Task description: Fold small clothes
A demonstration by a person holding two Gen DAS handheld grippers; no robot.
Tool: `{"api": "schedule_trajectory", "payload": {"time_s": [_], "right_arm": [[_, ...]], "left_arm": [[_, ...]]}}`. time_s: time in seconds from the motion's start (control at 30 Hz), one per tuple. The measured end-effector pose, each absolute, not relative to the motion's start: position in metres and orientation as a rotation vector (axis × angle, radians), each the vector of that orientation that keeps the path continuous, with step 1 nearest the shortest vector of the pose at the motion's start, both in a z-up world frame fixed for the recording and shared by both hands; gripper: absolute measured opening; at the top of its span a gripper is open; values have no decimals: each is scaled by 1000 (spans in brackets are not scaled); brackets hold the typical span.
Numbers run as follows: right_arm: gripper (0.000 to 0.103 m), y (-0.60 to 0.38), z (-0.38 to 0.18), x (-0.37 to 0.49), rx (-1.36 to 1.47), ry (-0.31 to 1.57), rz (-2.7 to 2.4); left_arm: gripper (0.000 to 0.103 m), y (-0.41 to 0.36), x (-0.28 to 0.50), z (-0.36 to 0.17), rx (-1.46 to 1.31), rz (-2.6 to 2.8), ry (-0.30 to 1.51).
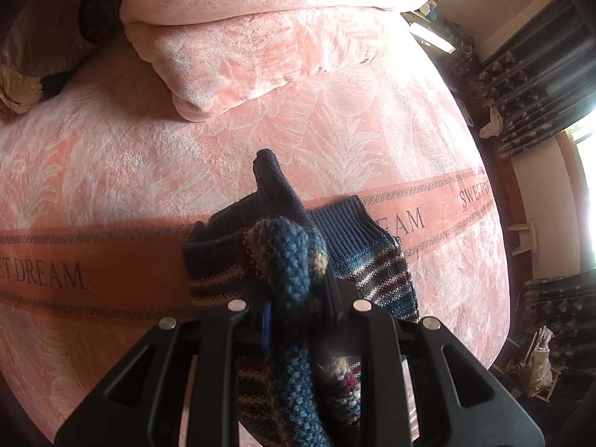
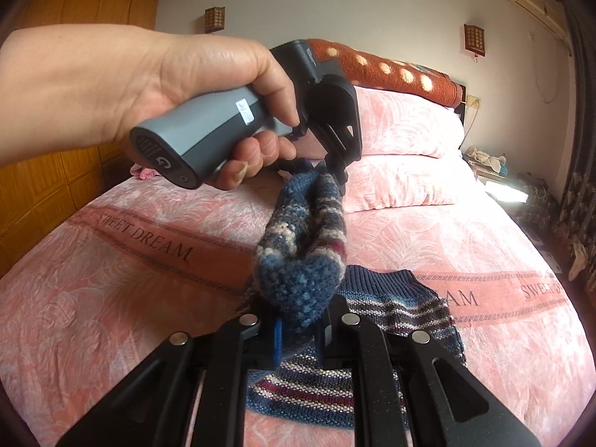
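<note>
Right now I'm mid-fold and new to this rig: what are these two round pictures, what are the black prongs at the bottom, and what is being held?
There is no robot arm. A person holds a hand-held gripper in each hand, and each gripper has a wide-angle camera looking along its two black fingers. One picture comes from the left gripper, the other from the right gripper. The right view also shows the person's hand on the grey handle of the left tool. Both grippers are shut on the same knitted sweater, blue with striped bands, lifting a fold of it between them. The rest of it lies on the pink bedspread. Pink pillows sit behind.
</note>
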State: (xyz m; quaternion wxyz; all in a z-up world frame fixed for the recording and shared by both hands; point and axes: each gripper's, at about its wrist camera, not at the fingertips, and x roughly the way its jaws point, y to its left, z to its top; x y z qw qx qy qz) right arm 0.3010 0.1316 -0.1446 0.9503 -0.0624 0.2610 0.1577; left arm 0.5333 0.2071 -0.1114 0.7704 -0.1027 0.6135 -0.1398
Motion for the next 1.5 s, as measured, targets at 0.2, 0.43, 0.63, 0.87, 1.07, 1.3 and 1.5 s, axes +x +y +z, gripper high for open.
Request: {"api": "schedule_trajectory", "payload": {"time_s": [0.2, 0.43, 0.63, 0.87, 1.07, 1.3, 1.5], "right_arm": [[12, 97, -154, 304, -80, 560, 285], [12, 57, -168, 308, 7, 604, 258], [12, 24, -184, 312, 78, 639, 226], [12, -11, -200, 315, 173, 678, 203], [12, -34, -217, 322, 268, 729, 208], [12, -44, -223, 321, 303, 749, 222], [12, -54, -226, 319, 330, 759, 213]], "left_arm": [[19, 165, 536, -124, -183, -315, 1346], [19, 120, 539, -142, -141, -326, 1370], [19, 83, 540, -160, -96, -319, 1386], [19, 48, 542, -178, -37, -301, 1406], [19, 28, 543, -193, -8, -275, 1418], [19, 20, 543, -202, 12, -240, 1416], [20, 8, 543, -203, 39, -219, 1411]]}}
